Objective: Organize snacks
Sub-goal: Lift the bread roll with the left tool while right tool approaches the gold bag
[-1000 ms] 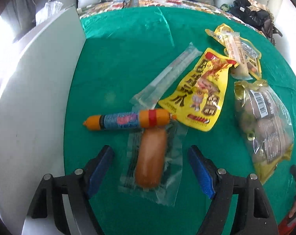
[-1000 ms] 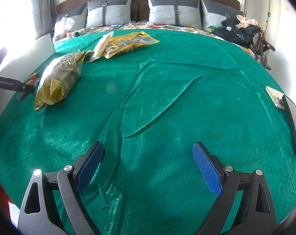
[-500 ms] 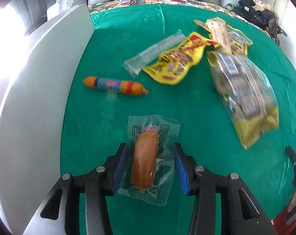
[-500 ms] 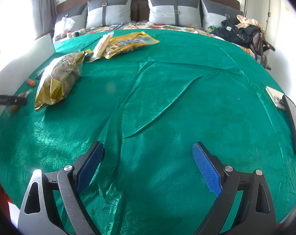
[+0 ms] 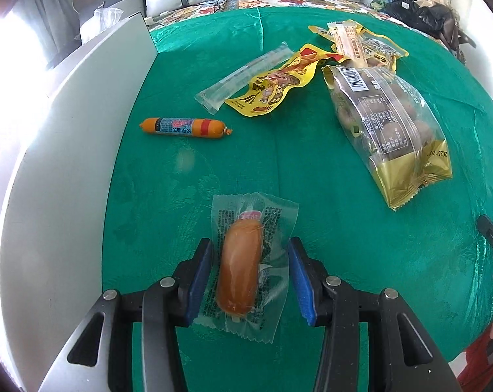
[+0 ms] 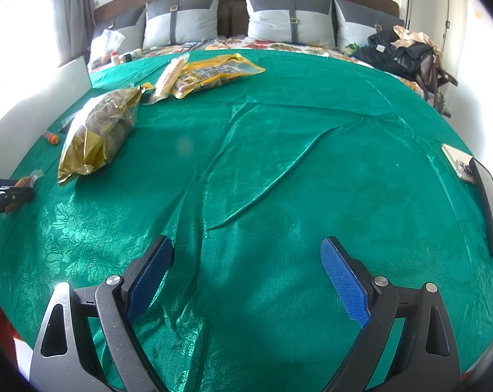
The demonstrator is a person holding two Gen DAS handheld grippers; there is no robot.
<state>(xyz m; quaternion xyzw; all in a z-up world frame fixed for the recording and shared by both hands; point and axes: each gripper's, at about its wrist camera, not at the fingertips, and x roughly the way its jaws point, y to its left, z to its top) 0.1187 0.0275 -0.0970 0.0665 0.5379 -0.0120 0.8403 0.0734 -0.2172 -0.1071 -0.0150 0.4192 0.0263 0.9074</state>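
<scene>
In the left wrist view my left gripper [image 5: 249, 244] is shut on a wrapped sausage [image 5: 241, 268] in a clear packet. Its blue pads press the wrapper from both sides just above the green cloth [image 5: 311, 179]. Farther off lie an orange sausage stick [image 5: 184, 127], a long clear packet [image 5: 243, 78], a yellow pouch [image 5: 279, 88] and a gold-edged bag of round snacks [image 5: 387, 121]. My right gripper [image 6: 246, 242] stands open over bare cloth with nothing between its fingers. The gold-edged bag [image 6: 99, 127] lies far to its left.
A white panel [image 5: 67, 163] runs along the left edge of the cloth. Another yellow bag [image 6: 214, 72] and a stick packet lie at the far side. A dark phone [image 6: 488, 205] rests at the right edge. Pillows and a headboard stand behind.
The left gripper's jaws closed on the wrapped sausage, then drew it back from the orange stick and the other snacks. The right gripper has not moved.
</scene>
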